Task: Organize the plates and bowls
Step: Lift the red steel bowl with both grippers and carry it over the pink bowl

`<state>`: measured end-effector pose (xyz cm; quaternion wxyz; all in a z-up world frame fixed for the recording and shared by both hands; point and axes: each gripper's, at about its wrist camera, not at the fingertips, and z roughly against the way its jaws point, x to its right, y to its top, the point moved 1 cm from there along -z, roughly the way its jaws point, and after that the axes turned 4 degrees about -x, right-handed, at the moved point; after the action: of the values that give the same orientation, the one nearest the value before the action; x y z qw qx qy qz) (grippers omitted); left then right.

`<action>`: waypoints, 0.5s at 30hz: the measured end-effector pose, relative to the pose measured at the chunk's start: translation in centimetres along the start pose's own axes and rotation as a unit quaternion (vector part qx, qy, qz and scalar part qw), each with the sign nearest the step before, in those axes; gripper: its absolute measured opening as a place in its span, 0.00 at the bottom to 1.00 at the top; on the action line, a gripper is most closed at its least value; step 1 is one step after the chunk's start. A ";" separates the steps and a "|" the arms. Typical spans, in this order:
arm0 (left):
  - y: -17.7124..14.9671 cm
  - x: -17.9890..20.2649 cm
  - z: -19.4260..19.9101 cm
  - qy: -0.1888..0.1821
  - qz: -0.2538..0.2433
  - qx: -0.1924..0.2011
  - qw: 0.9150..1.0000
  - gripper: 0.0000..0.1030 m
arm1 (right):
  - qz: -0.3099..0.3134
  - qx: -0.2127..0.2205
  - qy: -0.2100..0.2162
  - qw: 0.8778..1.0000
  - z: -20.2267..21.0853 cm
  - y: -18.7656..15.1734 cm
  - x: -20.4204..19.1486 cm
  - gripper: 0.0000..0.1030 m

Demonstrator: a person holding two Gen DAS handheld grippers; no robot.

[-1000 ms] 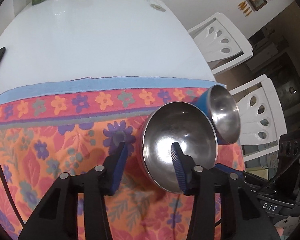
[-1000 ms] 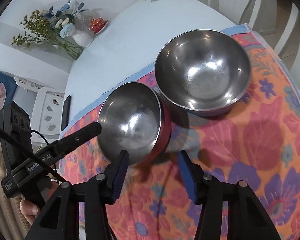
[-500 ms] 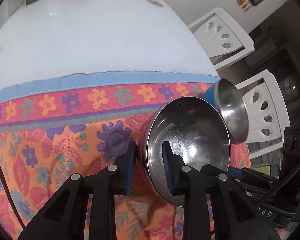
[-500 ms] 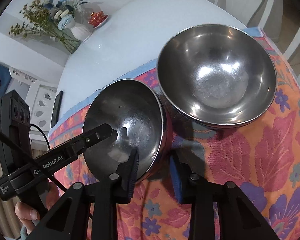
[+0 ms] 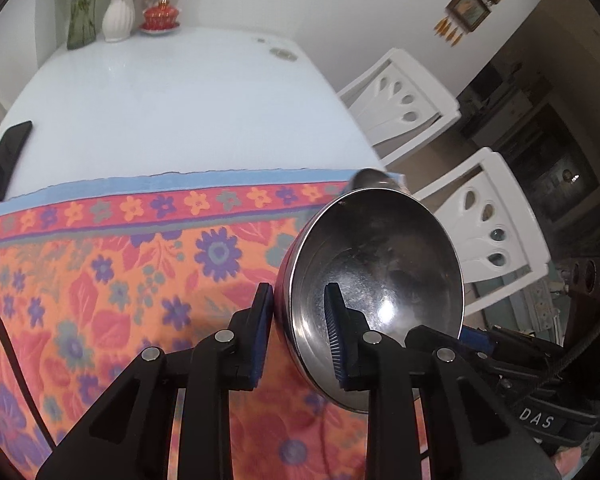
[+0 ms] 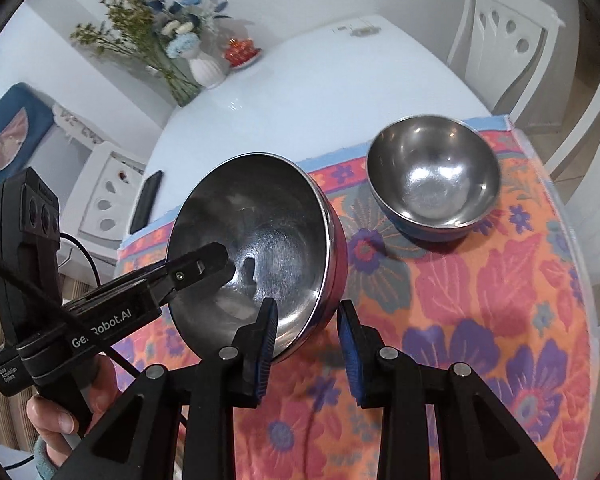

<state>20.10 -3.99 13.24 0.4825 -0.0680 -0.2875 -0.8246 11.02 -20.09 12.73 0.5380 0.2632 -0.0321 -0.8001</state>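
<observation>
1. Left gripper (image 5: pixel 298 320): black angular arms, blue ribbed pads, silver screws behind the jaws.
2. Right gripper (image 6: pixel 308 332): same black build, blue pads.
3. Black cable (image 6: pixel 80 256) trails behind the left one; white lettering.

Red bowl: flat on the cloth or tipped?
Tipped. The red bowl faces sideways, its rim pinched by the left gripper and the right gripper; the blue bowl sits upright.

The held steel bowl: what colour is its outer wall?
Red on the bowl, clearest in the right wrist view.
</observation>
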 end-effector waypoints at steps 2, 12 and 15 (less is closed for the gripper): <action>-1.1 1.1 1.4 -0.005 -0.005 0.007 1.000 0.22 | 0.002 0.006 -0.001 1.000 1.5 -0.9 -0.5 0.29; -9.3 6.6 5.5 -0.021 -0.040 0.010 0.999 0.22 | -0.007 0.016 -0.015 1.000 8.7 -9.4 -0.4 0.29; -11.8 7.8 6.0 -0.028 -0.045 0.003 0.999 0.22 | -0.016 0.013 -0.024 0.999 10.4 -12.5 0.0 0.29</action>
<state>5.11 -2.29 16.41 0.4370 -0.0767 -0.3062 -0.8422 -4.27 -17.26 17.45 0.5205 0.2511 -0.0515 -0.8145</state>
